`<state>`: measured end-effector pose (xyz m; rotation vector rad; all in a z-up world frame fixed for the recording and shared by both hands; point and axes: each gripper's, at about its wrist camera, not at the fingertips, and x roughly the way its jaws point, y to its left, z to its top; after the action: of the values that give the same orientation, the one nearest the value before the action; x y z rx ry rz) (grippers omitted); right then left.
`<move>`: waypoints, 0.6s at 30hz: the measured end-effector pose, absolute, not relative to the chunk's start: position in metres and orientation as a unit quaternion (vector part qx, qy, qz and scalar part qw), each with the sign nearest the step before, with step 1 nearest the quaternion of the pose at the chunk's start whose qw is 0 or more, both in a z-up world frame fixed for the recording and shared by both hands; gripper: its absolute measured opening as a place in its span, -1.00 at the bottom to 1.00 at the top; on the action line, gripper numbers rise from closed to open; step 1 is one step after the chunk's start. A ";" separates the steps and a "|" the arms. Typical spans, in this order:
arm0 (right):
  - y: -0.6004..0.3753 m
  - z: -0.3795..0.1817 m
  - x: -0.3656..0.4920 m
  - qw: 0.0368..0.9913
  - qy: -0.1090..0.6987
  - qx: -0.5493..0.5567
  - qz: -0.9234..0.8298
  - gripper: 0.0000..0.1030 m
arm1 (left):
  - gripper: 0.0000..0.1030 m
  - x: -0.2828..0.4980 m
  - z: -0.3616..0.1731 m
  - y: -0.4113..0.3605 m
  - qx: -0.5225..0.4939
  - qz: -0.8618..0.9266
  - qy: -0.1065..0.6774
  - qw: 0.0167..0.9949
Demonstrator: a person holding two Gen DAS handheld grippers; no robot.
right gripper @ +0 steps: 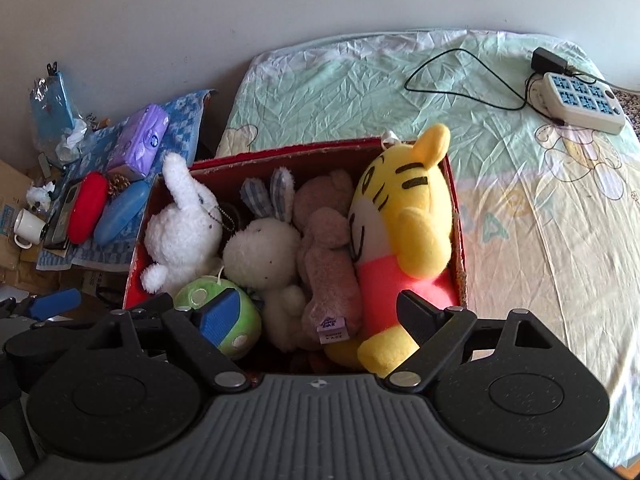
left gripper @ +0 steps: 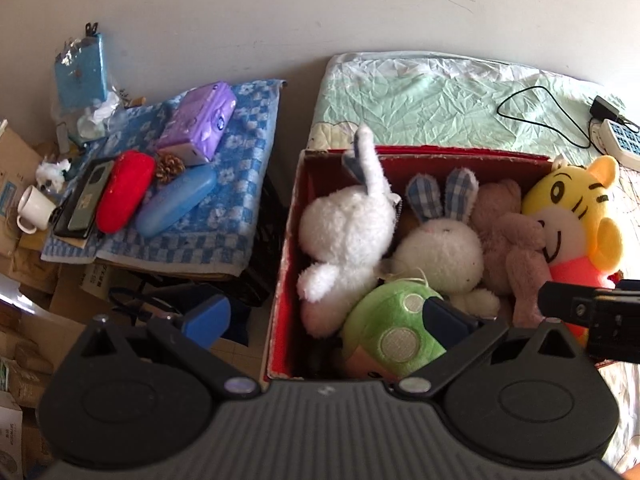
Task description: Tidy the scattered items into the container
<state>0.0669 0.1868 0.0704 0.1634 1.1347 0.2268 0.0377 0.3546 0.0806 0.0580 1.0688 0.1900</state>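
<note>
A red box (left gripper: 285, 264) (right gripper: 280, 154) stands on the bed and holds several plush toys: a white rabbit (left gripper: 348, 224) (right gripper: 180, 228), a small rabbit with checked ears (left gripper: 440, 248) (right gripper: 260, 252), a pinkish-brown bear (left gripper: 516, 248) (right gripper: 328, 264), a green mushroom (left gripper: 388, 328) (right gripper: 200, 296) and a yellow tiger (left gripper: 572, 216) (right gripper: 404, 224). My left gripper (left gripper: 328, 320) is open and empty above the box's near left corner. My right gripper (right gripper: 316, 314) is open and empty above the box's near edge, over the toys.
To the left, a blue checked towel (left gripper: 240, 216) carries a purple tissue pack (left gripper: 200, 120), a red case (left gripper: 126, 190), a blue case (left gripper: 176, 200), a pine cone and a phone. A white mug (left gripper: 34, 206) stands beyond it. A power strip (right gripper: 580, 100) and cable lie on the bed.
</note>
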 end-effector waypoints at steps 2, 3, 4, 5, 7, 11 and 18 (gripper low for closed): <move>0.186 0.070 0.066 0.833 0.538 0.073 0.105 0.70 | 0.99 0.035 0.080 0.351 0.029 0.086 0.503 0.859; 0.185 0.070 0.065 0.834 0.537 0.072 0.102 0.70 | 0.99 0.034 0.079 0.348 0.031 0.085 0.499 0.862; 0.183 0.070 0.064 0.835 0.536 0.073 0.099 0.70 | 0.99 0.033 0.080 0.346 0.034 0.084 0.494 0.865; 0.182 0.071 0.063 0.836 0.535 0.075 0.098 0.70 | 0.99 0.031 0.079 0.344 0.035 0.084 0.490 0.867; 0.179 0.073 0.061 0.840 0.529 0.074 0.097 0.70 | 0.99 0.030 0.078 0.340 0.034 0.079 0.486 0.870; 0.177 0.077 0.055 0.853 0.512 0.053 0.086 0.70 | 0.99 0.029 0.075 0.330 0.031 0.060 0.487 0.871; 0.164 0.077 0.054 0.855 0.511 0.054 0.071 0.70 | 0.99 0.034 0.065 0.314 0.053 0.056 0.501 0.862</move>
<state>0.0545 0.1638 0.0773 0.1133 1.0733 0.1503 0.0344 0.3144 0.0646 0.1115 1.0515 0.1167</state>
